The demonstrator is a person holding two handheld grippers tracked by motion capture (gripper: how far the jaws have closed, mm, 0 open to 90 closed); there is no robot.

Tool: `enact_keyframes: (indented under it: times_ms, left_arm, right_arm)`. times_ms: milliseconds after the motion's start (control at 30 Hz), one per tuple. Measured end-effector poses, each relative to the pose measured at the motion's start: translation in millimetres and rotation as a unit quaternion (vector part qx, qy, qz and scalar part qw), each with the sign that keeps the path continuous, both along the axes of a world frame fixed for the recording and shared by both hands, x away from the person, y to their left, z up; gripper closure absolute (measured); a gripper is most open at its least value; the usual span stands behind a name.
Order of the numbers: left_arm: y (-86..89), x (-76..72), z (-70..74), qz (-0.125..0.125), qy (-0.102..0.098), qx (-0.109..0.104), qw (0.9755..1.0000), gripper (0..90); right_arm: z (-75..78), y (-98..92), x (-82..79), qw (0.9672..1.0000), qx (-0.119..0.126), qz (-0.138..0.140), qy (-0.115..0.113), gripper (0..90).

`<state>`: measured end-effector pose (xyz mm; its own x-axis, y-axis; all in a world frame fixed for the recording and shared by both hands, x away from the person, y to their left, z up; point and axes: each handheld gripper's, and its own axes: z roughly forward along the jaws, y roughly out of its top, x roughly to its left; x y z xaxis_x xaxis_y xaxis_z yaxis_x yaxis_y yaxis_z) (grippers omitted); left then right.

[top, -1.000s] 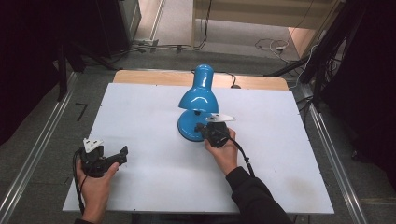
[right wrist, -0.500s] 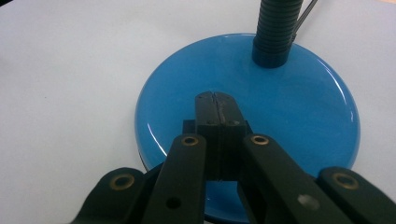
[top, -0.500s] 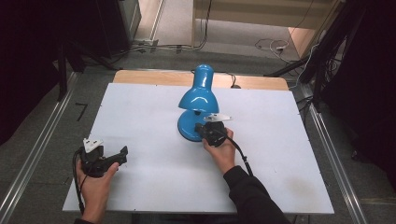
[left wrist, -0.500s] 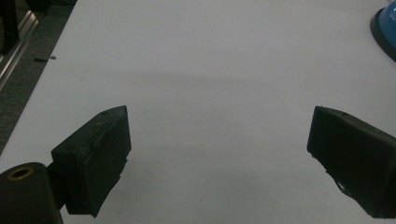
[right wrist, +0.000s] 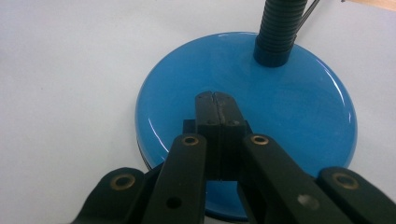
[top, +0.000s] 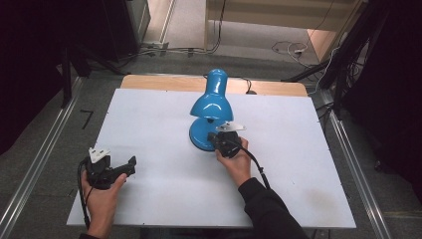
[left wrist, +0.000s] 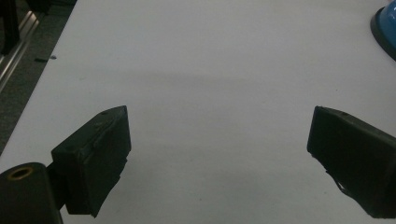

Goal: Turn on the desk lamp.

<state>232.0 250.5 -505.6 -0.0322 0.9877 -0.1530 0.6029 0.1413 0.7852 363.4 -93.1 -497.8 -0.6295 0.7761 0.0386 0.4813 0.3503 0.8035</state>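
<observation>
Nothing much has shifted since the earlier frames: both hands sit where they were, and the right gripper (top: 222,138) may have crept a touch nearer the lamp's base, if at all.

Right gripper: jaws pressed together with nothing between them, tips resting over the blue lamp base (right wrist: 247,116), centre of the right gripper view. It looks like a press on a switch or button on the base (a small dark block sits just under the tips, but I can't tell if it's a switch). Left gripper (left wrist: 219,154): jaws spread wide, nothing between them, hovering over bare tabletop (top: 149,114) at the lower left of the high view, well apart from the lamp.

Lamp (top: 211,107) stands in the middle of the high view, shade tipped forward over its own base, near the tabletop's far edge.

Doing the step well, as I judge it: keep the shut tips square on the dark block and push straight down, not sideways, since the glossy base could slide on the smooth tabletop. Free left gripper could steady the base rim if it skates.

Materials etc.: base is a shallow round dome, glossy blue enamel w/ sharp highlights; neck (right wrist: 280,28) is a ribbed, flexible dark-blue tube; shade a smooth bell shape, same gloss. Tabletop is matte white w/ a strip of bare wood at its upper edge.
</observation>
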Motion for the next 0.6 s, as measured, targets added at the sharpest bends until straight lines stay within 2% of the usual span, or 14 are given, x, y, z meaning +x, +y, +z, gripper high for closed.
enact_keyframes:
  times_ms: [133, 167, 200, 233, 267, 333, 467, 600]
  left_arm:
    - [-0.6, -0.2, 0.4, 0.001, 0.000, 0.001, 1.0000, 7.1]
    - [-0.6, -0.2, 0.4, 0.000, 0.000, 0.000, 1.0000, 7.1]
    - [-0.7, -0.1, 0.3, 0.001, -0.001, 0.001, 1.0000, 7.1]
    - [-0.8, -0.1, 0.4, 0.001, -0.001, 0.001, 1.0000, 7.1]
    - [-0.7, -0.3, 0.5, 0.000, 0.000, 0.001, 1.0000, 7.1]
    - [-0.9, -0.7, 0.9, 0.000, -0.002, 0.000, 1.0000, 7.1]
    - [-0.2, -0.8, 0.8, 0.002, -0.002, -0.001, 1.0000, 7.1]
    - [0.4, -0.8, 0.6, 0.001, -0.002, -0.001, 1.0000, 7.1]
  right_arm:
    - [-0.1, 0.8, -1.1, 0.9999, -0.007, 0.003, -0.007, 88.2]
    - [-0.5, 1.4, -1.8, 0.9999, -0.001, 0.014, 0.003, 88.1]
    - [-0.6, 2.7, -3.8, 0.9999, -0.008, 0.014, -0.003, 88.2]
    - [-0.2, 4.5, -6.3, 0.9994, -0.026, 0.017, -0.015, 88.1]
    - [-0.1, 4.8, -6.3, 0.9994, -0.027, 0.017, -0.016, 88.2]
    - [0.0, 3.4, -4.7, 0.9998, -0.013, 0.012, -0.003, 88.2]
    - [0.4, 3.2, -5.1, 0.9997, -0.017, 0.014, -0.005, 88.1]
    - [0.9, 0.9, -3.1, 0.9999, -0.005, 0.011, 0.005, 85.5]
